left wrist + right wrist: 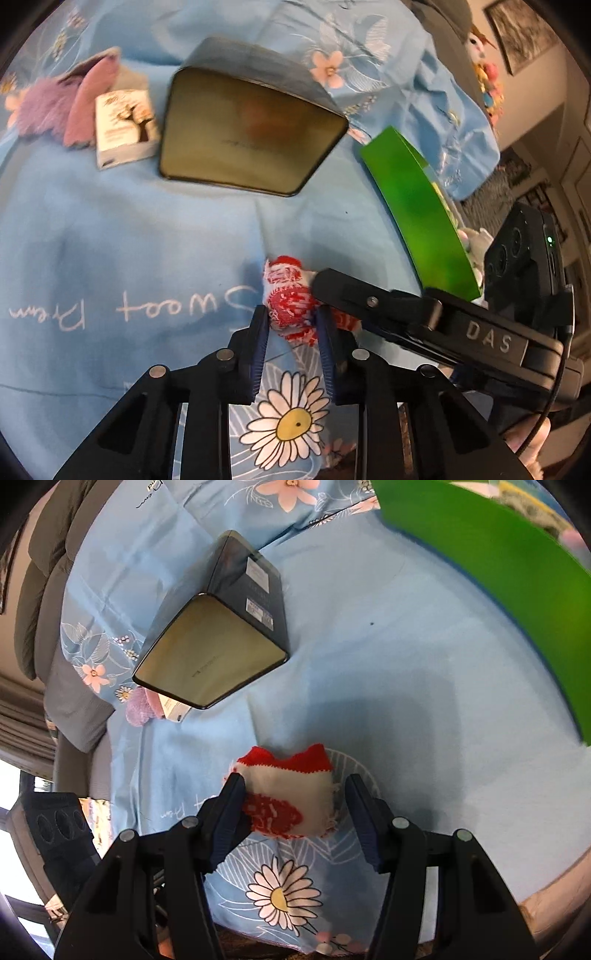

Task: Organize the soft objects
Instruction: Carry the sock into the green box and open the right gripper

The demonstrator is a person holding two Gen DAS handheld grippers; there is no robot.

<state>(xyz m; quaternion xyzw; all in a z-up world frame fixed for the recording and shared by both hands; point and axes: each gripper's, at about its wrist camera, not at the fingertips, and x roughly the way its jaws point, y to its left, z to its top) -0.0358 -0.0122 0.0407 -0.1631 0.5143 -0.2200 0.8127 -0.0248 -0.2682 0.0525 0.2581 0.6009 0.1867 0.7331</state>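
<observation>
A red and white knitted sock (290, 295) lies bunched on the blue floral cloth (110, 240). My left gripper (291, 325) is shut on its near end. My right gripper (295, 794) is open, its fingers either side of the same sock (291, 797), left finger touching it. In the left wrist view the right gripper's body (424, 321) reaches in from the right against the sock. A purple fluffy soft item (55, 107) lies at the far left, and also shows in the right wrist view (138, 705).
A dark open tin box (243, 133) lies on its side in the middle, also in the right wrist view (210, 642). A small white carton (123, 129) lies beside the purple item. A green box (417, 210) with soft toys stands at the right (509, 576).
</observation>
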